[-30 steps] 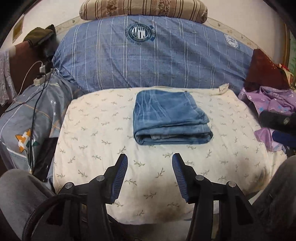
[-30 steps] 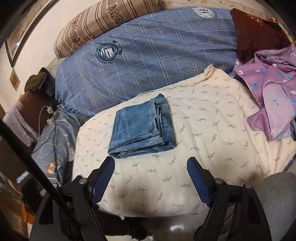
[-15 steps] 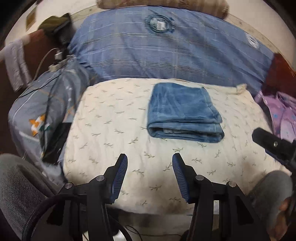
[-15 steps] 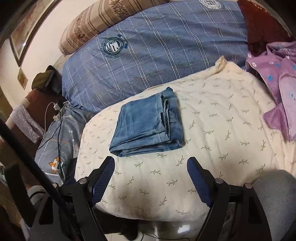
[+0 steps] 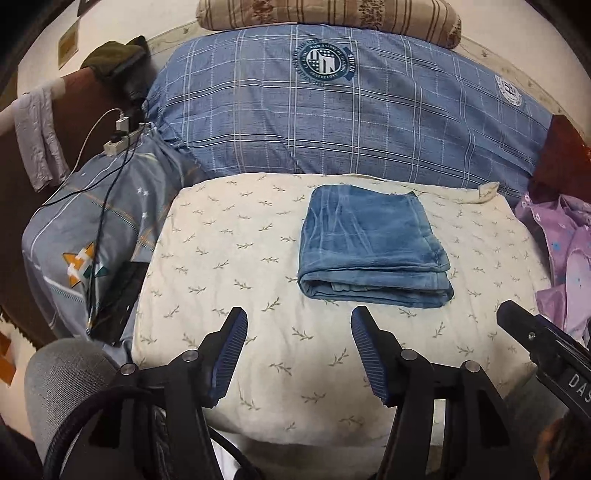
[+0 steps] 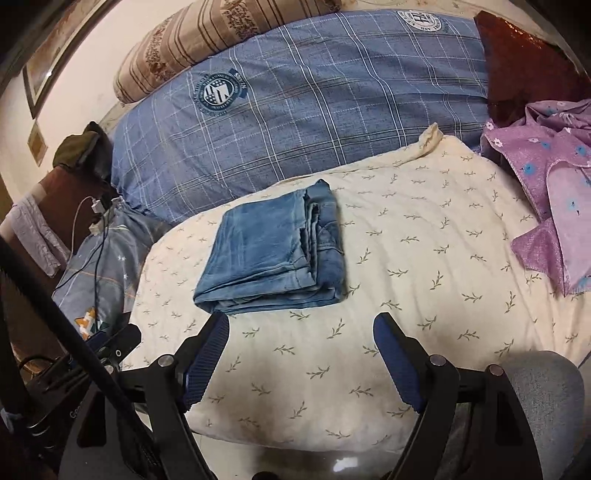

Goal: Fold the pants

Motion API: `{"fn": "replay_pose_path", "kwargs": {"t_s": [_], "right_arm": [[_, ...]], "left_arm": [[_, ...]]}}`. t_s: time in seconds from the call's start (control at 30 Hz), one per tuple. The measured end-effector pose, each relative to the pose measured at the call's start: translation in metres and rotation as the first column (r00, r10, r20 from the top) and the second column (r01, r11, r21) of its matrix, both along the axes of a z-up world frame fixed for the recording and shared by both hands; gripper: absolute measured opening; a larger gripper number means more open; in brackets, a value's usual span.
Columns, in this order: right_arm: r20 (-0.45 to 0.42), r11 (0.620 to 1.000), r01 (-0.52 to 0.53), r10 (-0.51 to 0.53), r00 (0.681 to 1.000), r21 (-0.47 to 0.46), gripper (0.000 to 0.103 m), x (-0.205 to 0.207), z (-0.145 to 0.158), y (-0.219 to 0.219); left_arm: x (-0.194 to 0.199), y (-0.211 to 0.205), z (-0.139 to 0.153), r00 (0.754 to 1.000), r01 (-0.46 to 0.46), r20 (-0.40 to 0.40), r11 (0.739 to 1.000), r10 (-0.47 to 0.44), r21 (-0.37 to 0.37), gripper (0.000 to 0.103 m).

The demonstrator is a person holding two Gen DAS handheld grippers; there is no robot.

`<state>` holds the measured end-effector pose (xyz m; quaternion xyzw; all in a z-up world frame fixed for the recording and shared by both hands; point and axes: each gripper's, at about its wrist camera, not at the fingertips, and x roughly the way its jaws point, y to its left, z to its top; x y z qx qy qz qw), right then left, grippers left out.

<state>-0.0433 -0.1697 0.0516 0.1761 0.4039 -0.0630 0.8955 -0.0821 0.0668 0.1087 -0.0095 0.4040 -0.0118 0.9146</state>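
Observation:
The blue denim pants (image 5: 369,243) lie folded into a compact rectangle on a cream leaf-print cushion (image 5: 229,258); they also show in the right wrist view (image 6: 273,251), on the same cushion (image 6: 424,258). My left gripper (image 5: 298,325) is open and empty, held above the cushion's near part, just short of the pants. My right gripper (image 6: 301,332) is open and empty, near the folded edge of the pants. Part of the right gripper's body (image 5: 546,354) shows at the right of the left wrist view.
A blue plaid duvet (image 5: 351,110) lies behind the cushion, with a striped pillow (image 5: 325,14) behind it. Purple floral clothes (image 6: 546,192) lie at the right. A grey-blue pillow (image 5: 92,229) with cables and a power strip (image 5: 118,142) is at the left.
Both grippers stay open and empty. The views have shifted slightly; the pants sit a little nearer the right gripper. The pants have not moved on the cushion.

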Motion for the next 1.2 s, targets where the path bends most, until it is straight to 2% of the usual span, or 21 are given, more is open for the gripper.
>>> {"fn": "replay_pose_path", "kwargs": {"t_s": [0.17, 0.33, 0.43, 0.6, 0.67, 0.8, 0.87, 0.97, 1.07, 1.2], "right_arm": [[-0.027, 1.000, 0.009, -0.009, 1.000, -0.021, 0.082, 0.011, -0.015, 0.000], [-0.003, 0.999, 0.019, -0.019, 1.000, -0.035, 0.082, 0.016, -0.029, -0.003], [-0.002, 0.999, 0.027, -0.027, 1.000, -0.016, 0.082, 0.019, -0.035, -0.007], [0.018, 1.000, 0.020, -0.020, 1.000, -0.003, 0.082, 0.023, -0.037, -0.004], [0.035, 1.000, 0.004, -0.003, 0.999, -0.007, 0.082, 0.024, -0.037, -0.002], [0.071, 0.999, 0.003, -0.001, 0.998, -0.037, 0.082, 0.020, -0.035, 0.001], [0.100, 0.999, 0.006, -0.002, 0.995, -0.038, 0.082, 0.015, -0.031, 0.000], [0.111, 0.998, 0.030, -0.025, 0.993, -0.049, 0.082, 0.008, -0.023, -0.004], [0.118, 0.998, 0.054, -0.051, 0.992, -0.023, 0.082, 0.001, -0.017, -0.012], [0.107, 0.997, 0.077, -0.077, 0.991, 0.000, 0.082, -0.007, -0.013, -0.017]], "left_arm": [[0.011, 0.004, -0.024, 1.000, 0.007, -0.023, 1.000, -0.007, 0.013, 0.061], [0.026, -0.001, -0.046, 0.999, 0.026, -0.036, 0.997, -0.024, 0.068, 0.064], [0.032, -0.006, -0.056, 0.999, 0.034, -0.016, 0.993, -0.032, 0.111, 0.066], [0.031, -0.008, -0.064, 0.999, 0.032, 0.024, 0.991, -0.036, 0.131, 0.067], [0.031, -0.010, -0.066, 0.998, 0.049, 0.036, 0.991, -0.054, 0.128, 0.067], [0.029, -0.016, -0.073, 0.994, 0.104, 0.008, 0.988, -0.105, 0.112, 0.066], [0.029, -0.013, -0.068, 0.996, 0.086, 0.019, 0.991, -0.088, 0.104, 0.066], [0.026, -0.008, -0.055, 0.997, 0.061, 0.051, 0.997, -0.063, 0.046, 0.068], [0.019, -0.008, -0.047, 0.996, 0.046, 0.070, 0.998, -0.049, 0.047, 0.074], [0.005, -0.003, -0.042, 0.997, 0.026, 0.071, 0.999, -0.027, 0.023, 0.076]]}}
